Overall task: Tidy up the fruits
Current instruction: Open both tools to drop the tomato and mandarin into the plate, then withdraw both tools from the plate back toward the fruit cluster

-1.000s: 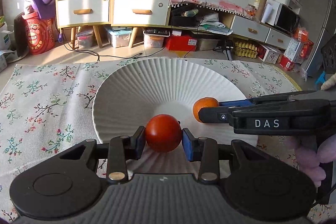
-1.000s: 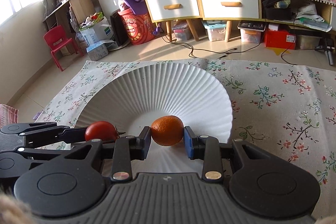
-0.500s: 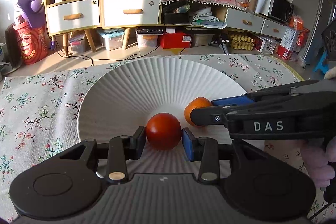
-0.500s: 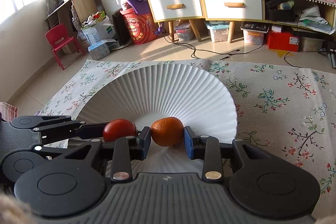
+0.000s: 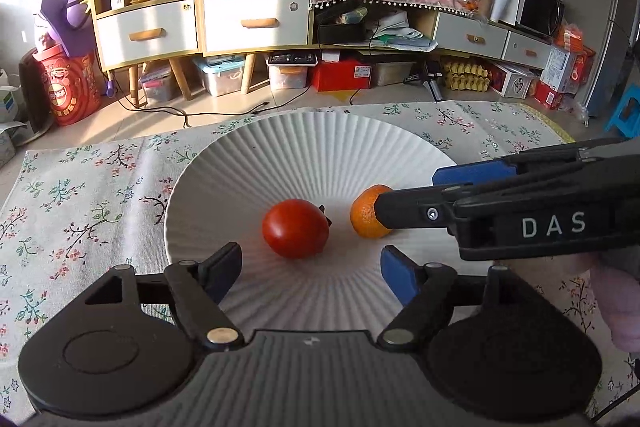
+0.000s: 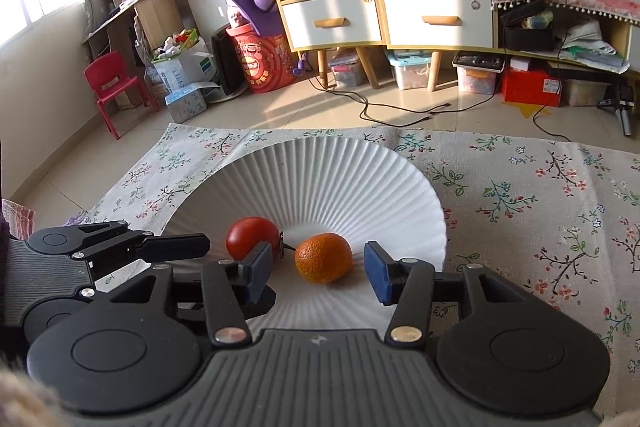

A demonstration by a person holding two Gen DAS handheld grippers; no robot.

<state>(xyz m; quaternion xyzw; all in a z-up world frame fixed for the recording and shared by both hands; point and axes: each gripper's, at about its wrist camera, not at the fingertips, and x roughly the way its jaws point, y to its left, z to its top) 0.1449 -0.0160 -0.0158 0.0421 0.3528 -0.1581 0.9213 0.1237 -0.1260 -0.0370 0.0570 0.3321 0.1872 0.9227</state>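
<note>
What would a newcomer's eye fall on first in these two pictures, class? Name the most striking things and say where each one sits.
First comes the big white ribbed plate on the floral tablecloth, with a red tomato and an orange mandarin lying side by side near its middle. Next, the left gripper and the right gripper, whose jaws have just been opening, each stand open around a fruit without touching it.

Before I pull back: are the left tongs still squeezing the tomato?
No: the left tongs have just opened, pads clear of the tomato on the plate.
</note>
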